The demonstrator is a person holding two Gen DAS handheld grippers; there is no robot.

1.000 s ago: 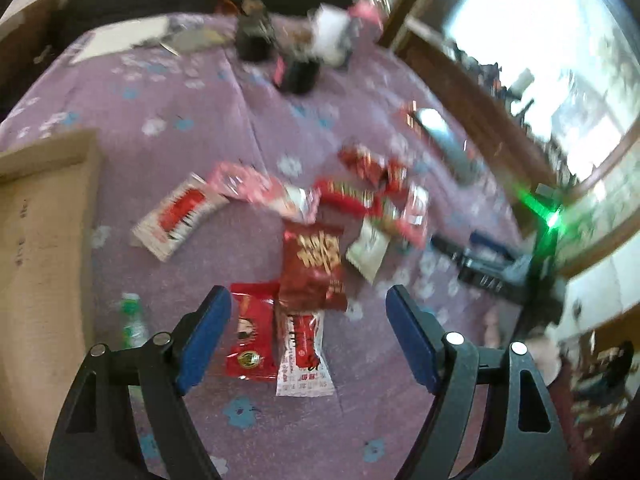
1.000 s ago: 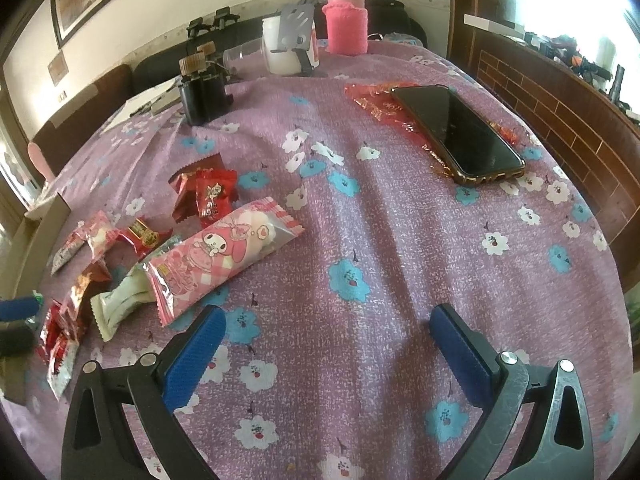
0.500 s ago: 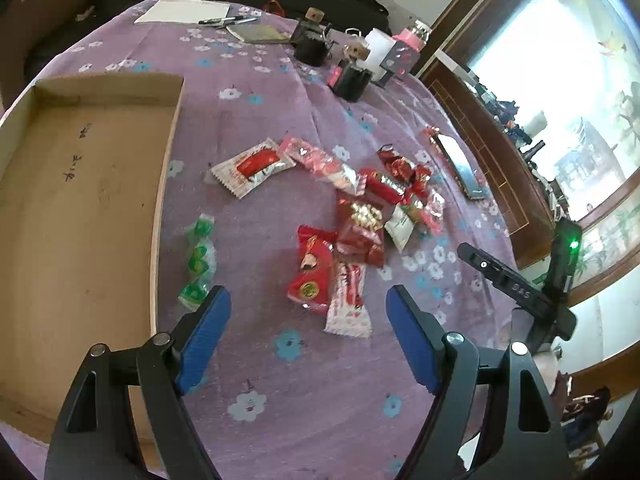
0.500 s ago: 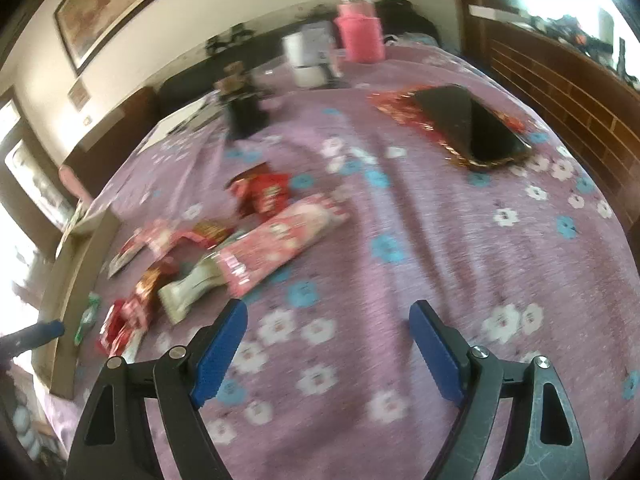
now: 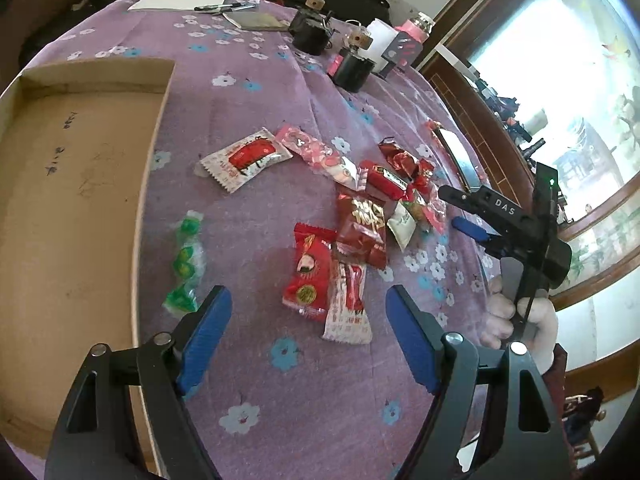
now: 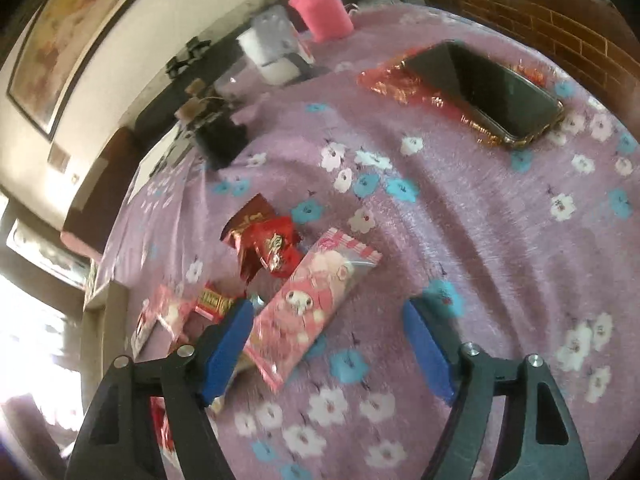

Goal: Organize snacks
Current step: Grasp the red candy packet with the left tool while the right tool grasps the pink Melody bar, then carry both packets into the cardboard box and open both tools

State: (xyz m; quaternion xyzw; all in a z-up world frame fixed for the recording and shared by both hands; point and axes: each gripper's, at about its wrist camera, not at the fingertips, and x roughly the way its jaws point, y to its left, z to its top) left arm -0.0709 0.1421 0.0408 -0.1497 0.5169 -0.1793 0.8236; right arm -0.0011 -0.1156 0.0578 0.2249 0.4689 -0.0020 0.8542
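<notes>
From the left wrist view, the left gripper [image 5: 308,320] hangs over the purple flowered cloth [image 5: 280,380] on the worktop; its jaws have just been closing a little yet stand apart with nothing pressed between them, a red snack packet [image 5: 308,270] and a white-and-red sachet [image 5: 347,304] lying on the cloth just ahead of the gap. To the left sits a shallow cardboard box [image 5: 72,184], its floor bare apart from some pen marks; a strip of green candies [image 5: 185,258] lies on the cloth just beside its right wall. The other snacks lie loose beyond: a white packet with red print [image 5: 246,158], a pink wrapper [image 5: 308,148], a dark red bag [image 5: 362,228] and a cluster of small red sweets [image 5: 400,168]. At the right a hand [image 5: 516,316] grips the right gripper [image 5: 476,216], held above the edge of the snack pile. From the right wrist view, that gripper's jaws [image 6: 328,332] have also been closing and are parted, gripping nothing; a pink cartoon snack bag [image 6: 316,296] lies tilted on the cloth between them, nearer the left finger. Red foil packets [image 6: 268,244] touch its far end. Further off a phone [image 6: 492,92] rests on a red wrapper [image 6: 400,84], and a pink-sleeved bottle [image 6: 324,12] stands at the far edge.
</notes>
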